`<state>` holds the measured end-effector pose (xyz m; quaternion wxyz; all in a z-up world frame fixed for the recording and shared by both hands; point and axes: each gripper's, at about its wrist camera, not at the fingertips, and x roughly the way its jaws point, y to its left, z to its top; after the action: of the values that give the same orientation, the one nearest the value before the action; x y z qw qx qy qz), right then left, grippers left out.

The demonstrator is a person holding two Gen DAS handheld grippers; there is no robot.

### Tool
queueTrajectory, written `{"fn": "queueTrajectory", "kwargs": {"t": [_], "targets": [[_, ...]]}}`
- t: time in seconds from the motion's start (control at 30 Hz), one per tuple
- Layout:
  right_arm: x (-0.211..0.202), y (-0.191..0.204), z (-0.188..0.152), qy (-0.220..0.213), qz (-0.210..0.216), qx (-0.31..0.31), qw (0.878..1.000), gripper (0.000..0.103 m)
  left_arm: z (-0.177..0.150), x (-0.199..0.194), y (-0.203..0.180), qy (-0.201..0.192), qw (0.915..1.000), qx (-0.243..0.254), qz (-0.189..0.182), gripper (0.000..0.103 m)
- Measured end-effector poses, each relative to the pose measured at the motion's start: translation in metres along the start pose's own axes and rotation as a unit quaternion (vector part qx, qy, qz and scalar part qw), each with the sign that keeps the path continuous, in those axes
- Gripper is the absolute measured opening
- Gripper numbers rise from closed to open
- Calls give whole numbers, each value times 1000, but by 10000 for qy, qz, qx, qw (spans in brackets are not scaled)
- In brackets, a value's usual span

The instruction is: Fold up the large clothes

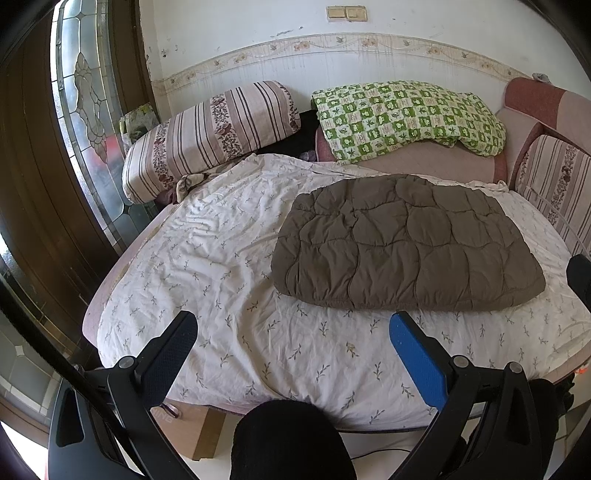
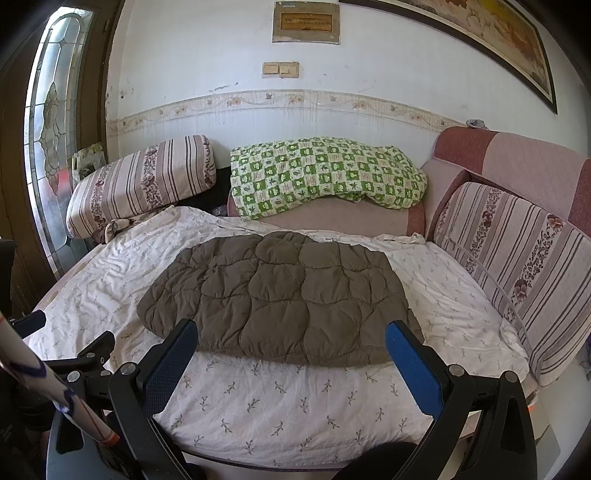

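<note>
Near edge: left gripper has its jaws spread wide, nothing between them, hovering above the front of the bed, well short of the garment. Right gripper likewise spread and empty, lined up on the garment's near hem.

The brown quilted jacket lies flat on the white leaf-print sheet, mid-bed, already in a compact rectangular block; sleeves aren't visible, probably tucked under. Looks padded and puffy: soft, light for its bulk, springy, likely to puff back open after a fold. The shell looks smooth, so probably a bit slippery. Best hold, I'd say: pinch the two near hem corners through all layers, one gripper each, not the puffy middle.

Behind it: green checked blanket on the pink sofa back, striped bolster pillow to the left.

Writing: partial letters on a cardboard box below the bed in the left view, not legible. Wall plaque text too small to read. No brand is visible on the jacket.
</note>
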<state>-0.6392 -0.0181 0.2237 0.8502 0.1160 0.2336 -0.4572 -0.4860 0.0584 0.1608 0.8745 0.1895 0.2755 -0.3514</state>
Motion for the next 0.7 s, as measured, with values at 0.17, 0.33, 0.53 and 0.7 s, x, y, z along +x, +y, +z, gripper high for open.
{"fn": "queueTrajectory", "kwargs": {"t": [0.17,0.33,0.53,0.7], "targets": [[-1,0,-3,25,-95,-76,9999,103,-1,-1,2,32,10000,-29,-22,103],[6,-3,-3,93,-123,-95,9998,103,-2,-1,1,3,10000,-3,66,103],[14,-6,-4,171,-119,-85,9997,103,-3,5,-3,3,9998,84,187,103],[20,-8,-5,237,-170,-83,9995,103,-2,7,-6,63,9997,158,158,103]]}}
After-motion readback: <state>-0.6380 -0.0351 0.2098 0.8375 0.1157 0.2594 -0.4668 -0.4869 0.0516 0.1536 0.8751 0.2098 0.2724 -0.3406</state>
